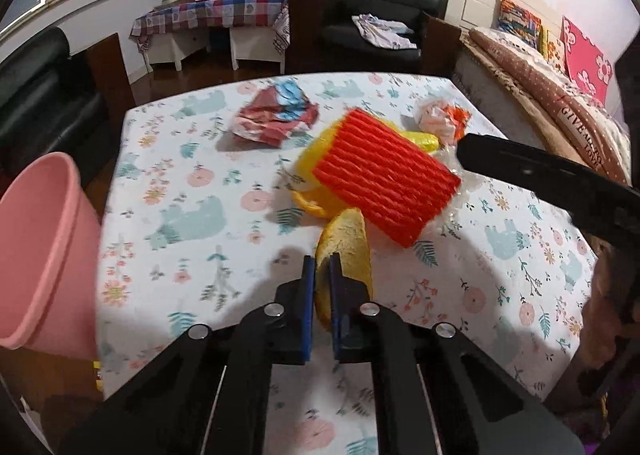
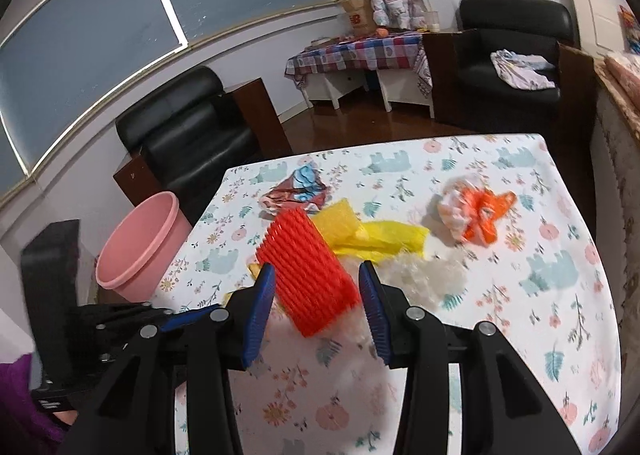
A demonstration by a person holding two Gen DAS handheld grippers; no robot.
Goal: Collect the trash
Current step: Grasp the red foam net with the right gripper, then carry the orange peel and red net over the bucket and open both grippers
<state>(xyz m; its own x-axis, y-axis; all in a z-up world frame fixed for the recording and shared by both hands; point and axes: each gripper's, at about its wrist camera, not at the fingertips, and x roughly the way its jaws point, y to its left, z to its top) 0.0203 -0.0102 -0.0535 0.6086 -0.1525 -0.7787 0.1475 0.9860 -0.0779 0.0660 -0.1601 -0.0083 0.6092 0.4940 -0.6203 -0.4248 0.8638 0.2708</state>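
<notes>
My left gripper [image 1: 321,265] is shut on a curved yellow spongy piece [image 1: 352,239] at the near middle of the floral-cloth table [image 1: 180,255]. In the right wrist view my right gripper [image 2: 316,279] has a red ribbed block [image 2: 308,275] between its blue pads, both pads against its sides. From the left wrist view that block [image 1: 384,179] looks tilted above a yellow plastic bag [image 1: 314,159], with a black finger [image 1: 520,165] of the right gripper reaching in from the right. The same yellow bag [image 2: 376,239] lies just behind the block.
A pink bin [image 1: 44,247] [image 2: 136,247] stands off the table's left edge. On the cloth farther back lie a crumpled red-and-blue wrapper [image 1: 276,115], an orange-and-white bag [image 2: 476,211] and clear plastic [image 2: 424,275]. Black armchairs stand beyond, a bed to the right.
</notes>
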